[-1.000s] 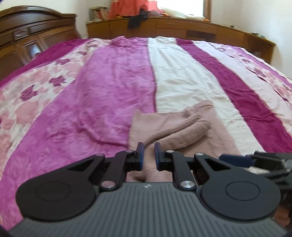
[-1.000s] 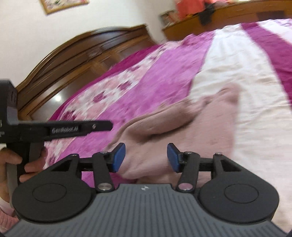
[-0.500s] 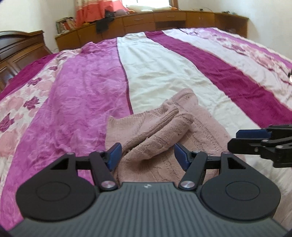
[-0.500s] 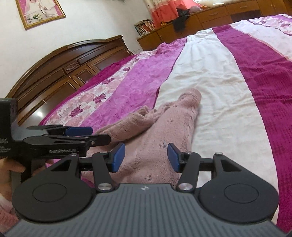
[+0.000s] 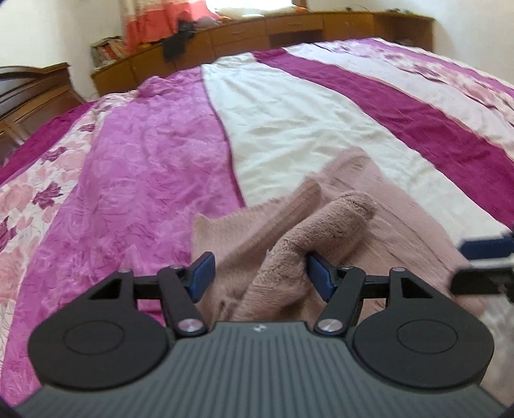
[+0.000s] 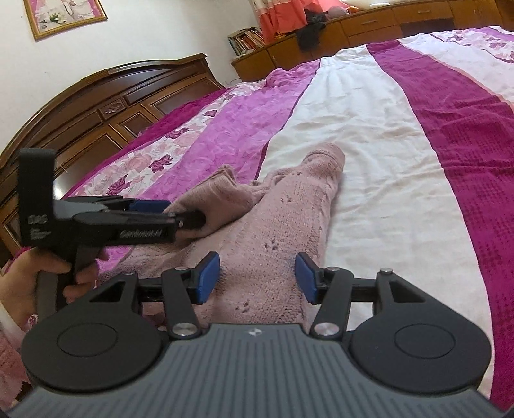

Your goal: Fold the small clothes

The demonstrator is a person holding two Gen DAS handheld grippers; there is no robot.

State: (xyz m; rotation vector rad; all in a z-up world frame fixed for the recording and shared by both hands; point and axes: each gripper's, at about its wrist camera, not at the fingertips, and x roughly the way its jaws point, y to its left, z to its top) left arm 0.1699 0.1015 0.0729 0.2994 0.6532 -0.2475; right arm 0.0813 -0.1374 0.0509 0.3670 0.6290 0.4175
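A small pink knitted sweater point(image 6: 289, 209) lies crumpled on the striped bedspread point(image 6: 385, 135). Its fuzzy sleeve point(image 5: 321, 231) is bunched into a roll on top of the body. In the left wrist view my left gripper point(image 5: 260, 275) is open, with the near end of that sleeve roll lying between its blue pads point(image 5: 202, 273). The right wrist view shows my left gripper point(image 6: 189, 218) from the side, at the sleeve. My right gripper point(image 6: 257, 278) is open just above the sweater's body, holding nothing. My right gripper point(image 5: 482, 257) also shows at the right edge of the left wrist view.
A dark wooden headboard point(image 6: 96, 106) runs along the bed's left side. Low wooden cabinets point(image 5: 289, 29) with books and draped clothes stand past the far end. A hand point(image 6: 29, 276) holds the left gripper's handle. Bare bedspread stretches beyond and to the right of the sweater.
My left gripper was shut a second ago, then opened, and now sits around the sleeve roll. My right gripper stayed open, and its view swung to look along the bed.
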